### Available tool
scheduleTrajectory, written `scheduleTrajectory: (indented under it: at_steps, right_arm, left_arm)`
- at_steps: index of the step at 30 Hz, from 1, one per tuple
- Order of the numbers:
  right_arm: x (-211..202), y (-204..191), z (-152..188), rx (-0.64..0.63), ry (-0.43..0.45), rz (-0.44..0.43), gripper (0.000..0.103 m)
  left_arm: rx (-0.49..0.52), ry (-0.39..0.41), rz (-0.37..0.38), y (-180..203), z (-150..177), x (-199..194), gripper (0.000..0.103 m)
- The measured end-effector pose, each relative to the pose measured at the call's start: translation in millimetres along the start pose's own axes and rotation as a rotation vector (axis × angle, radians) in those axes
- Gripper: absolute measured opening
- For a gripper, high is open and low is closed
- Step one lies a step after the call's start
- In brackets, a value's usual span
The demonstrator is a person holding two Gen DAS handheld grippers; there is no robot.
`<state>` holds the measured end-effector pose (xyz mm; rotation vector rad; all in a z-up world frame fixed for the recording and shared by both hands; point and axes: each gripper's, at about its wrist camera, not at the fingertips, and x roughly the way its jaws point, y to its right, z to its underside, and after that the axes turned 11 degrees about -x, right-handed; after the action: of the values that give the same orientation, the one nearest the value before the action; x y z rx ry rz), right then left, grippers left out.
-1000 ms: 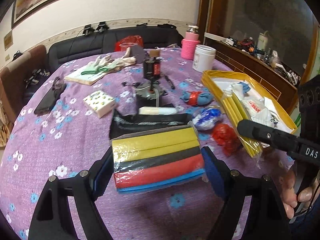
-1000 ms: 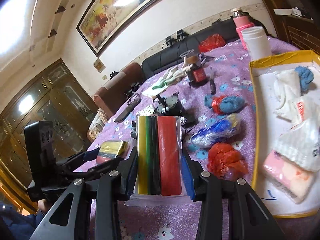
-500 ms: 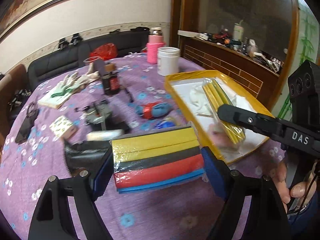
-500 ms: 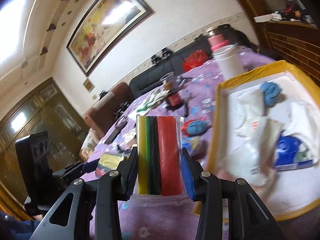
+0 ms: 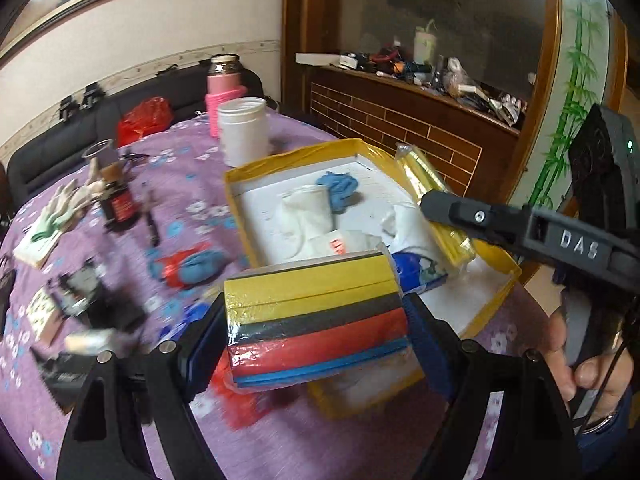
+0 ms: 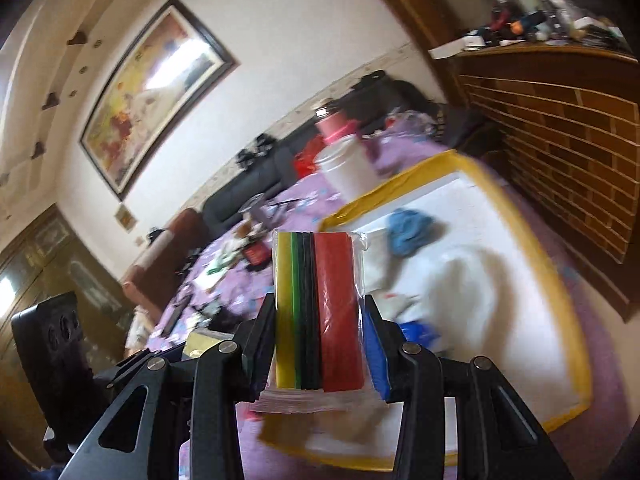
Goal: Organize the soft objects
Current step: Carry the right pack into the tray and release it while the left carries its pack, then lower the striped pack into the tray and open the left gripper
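My left gripper [image 5: 316,320] is shut on a wrapped pack of coloured foam sheets [image 5: 316,316], yellow, black, red and blue, held above the near edge of the yellow tray [image 5: 234,176]. My right gripper [image 6: 320,320] is shut on a second pack of foam sheets [image 6: 320,312], held upright over the tray [image 6: 576,320]. The right gripper also shows in the left wrist view [image 5: 444,216], over the tray's right side with its pack [image 5: 432,196]. The tray holds white cloths [image 5: 308,216] and a blue cloth [image 5: 338,188].
On the purple flowered tablecloth [image 5: 188,168] lie a blue and red bundle [image 5: 188,268], a red item [image 5: 240,400], gloves [image 5: 60,208], a dark bottle [image 5: 118,200], a white jar [image 5: 243,130] and a pink flask [image 5: 224,92]. A brick-fronted cabinet [image 5: 400,120] stands right.
Both grippers have swung right with their packs, from over the middle of the table to over the yellow tray. Both grips are unchanged.
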<state>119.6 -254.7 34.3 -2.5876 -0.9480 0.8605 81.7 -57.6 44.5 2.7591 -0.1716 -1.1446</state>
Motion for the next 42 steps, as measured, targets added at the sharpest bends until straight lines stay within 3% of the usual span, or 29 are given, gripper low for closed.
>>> scheduleTrajectory:
  at_steps: [6,11,20,25,28,31,42]
  right_arm:
    - [10.9,41.8,-20.4,0.067,-0.056,0.13,0.043]
    - [40.7,61.8,-27.4,0.106,-0.123,0.163,0.043]
    - [61.8,64.3,-35.9,0.102,-0.139,0.202,0.044]
    - [64.6,63.7,-36.9,0.098,-0.145,0.201,0.047]
    - [63.5,61.0,-37.0,0.096,-0.135,0.183,0.056]
    - [57.4,56.1,-37.2,0.083,-0.121,0.218,0.064]
    - [10.4,37.2,-30.6,0.11,-0.031,0.196,0.066]
  left_arm:
    - [0.017,-0.015,0.002,22.3,-15.4,38.3,0.083]
    - [0.001,-0.023,0.006,29.2,-25.6,61.8,0.083]
    - [0.012,-0.014,0.01,41.3,-31.1,86.8,0.083]
    - [0.0,-0.002,0.032,42.3,-28.9,83.1,0.086]
    - [-0.005,-0.009,0.04,41.1,-28.3,79.3,0.087]
    - [-0.005,-0.012,0.046,40.6,-27.6,73.6,0.087]
    - [0.013,-0.004,0.067,33.2,-10.2,31.8,0.087]
